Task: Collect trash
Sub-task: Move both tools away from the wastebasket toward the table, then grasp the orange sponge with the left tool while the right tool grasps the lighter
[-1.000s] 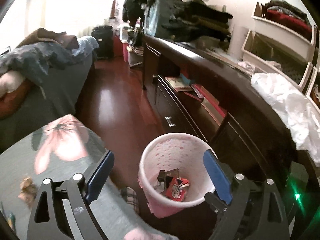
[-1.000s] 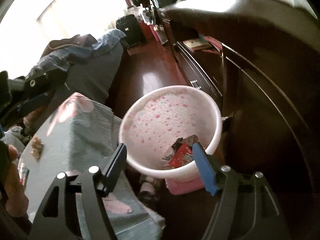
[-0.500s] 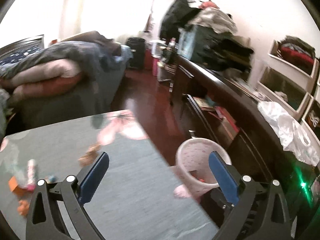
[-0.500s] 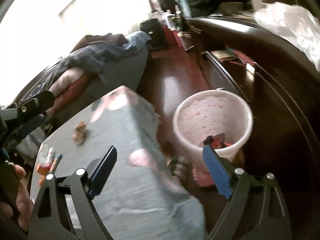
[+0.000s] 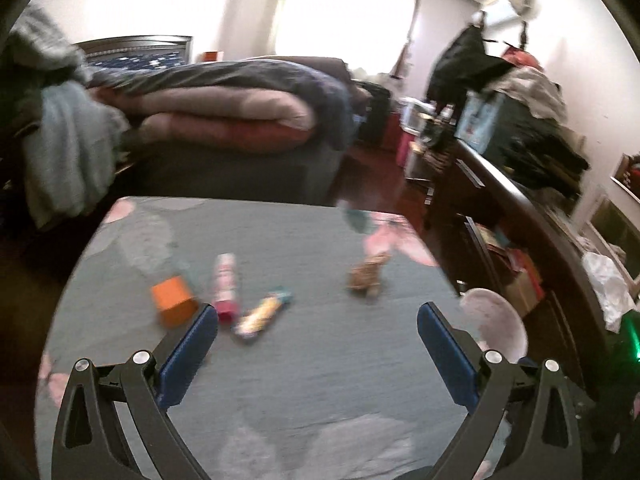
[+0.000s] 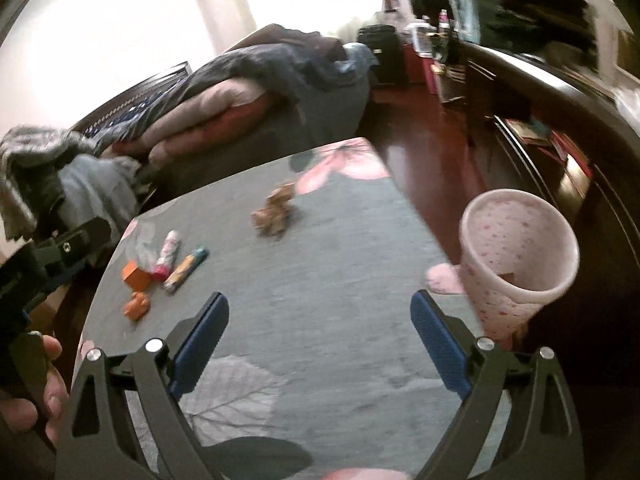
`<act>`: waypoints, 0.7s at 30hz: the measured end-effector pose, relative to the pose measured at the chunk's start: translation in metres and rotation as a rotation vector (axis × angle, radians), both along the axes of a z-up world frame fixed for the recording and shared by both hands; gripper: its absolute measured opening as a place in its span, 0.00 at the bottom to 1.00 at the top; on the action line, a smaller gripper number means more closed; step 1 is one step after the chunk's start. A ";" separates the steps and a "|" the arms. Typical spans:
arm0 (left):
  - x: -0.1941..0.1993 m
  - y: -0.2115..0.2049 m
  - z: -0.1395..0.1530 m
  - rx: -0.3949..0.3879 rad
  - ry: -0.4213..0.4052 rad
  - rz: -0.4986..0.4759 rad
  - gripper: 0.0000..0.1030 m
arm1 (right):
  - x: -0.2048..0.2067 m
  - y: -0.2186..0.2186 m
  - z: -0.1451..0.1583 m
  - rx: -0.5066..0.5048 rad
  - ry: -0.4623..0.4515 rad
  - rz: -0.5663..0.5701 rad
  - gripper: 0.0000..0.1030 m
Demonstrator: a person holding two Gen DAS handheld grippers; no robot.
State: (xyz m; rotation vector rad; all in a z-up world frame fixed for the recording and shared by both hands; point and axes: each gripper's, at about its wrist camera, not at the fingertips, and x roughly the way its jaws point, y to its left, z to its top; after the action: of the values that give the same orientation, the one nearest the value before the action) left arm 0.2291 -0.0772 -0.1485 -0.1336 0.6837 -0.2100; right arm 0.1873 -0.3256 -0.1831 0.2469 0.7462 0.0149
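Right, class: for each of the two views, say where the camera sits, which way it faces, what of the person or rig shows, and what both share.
Left wrist: sits on the left tool, facing down and forward over the table towards the bed; only its own wide-apart fingers show.
Right wrist: sits on the right tool, jaws opening with nothing between them, facing the same table; the person's left hand holding the other tool shows at left.
Shared: orange box, pink tube, brown scrap, bin.

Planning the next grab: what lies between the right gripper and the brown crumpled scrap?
Only bare grey tablecloth between the right gripper and the brown scrap, per the right wrist view.
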 end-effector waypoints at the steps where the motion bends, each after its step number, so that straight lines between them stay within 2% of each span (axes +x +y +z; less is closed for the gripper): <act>1: -0.001 0.006 -0.001 0.003 0.004 0.016 0.96 | 0.000 0.004 -0.002 -0.004 0.001 0.008 0.90; 9: -0.003 0.069 -0.026 0.045 0.062 0.142 0.96 | 0.019 0.041 -0.018 -0.016 0.047 0.070 0.90; 17: 0.021 0.079 -0.056 0.081 0.118 0.171 0.96 | 0.036 0.061 -0.029 -0.040 0.078 0.113 0.90; 21: 0.047 0.084 -0.064 0.087 0.127 0.241 0.96 | 0.044 0.062 -0.029 -0.040 0.078 0.122 0.90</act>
State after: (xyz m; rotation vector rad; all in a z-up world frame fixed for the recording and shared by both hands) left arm 0.2761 0.0069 -0.2126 -0.1456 0.7951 0.0597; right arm 0.2314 -0.2634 -0.2119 0.1645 0.8373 0.1070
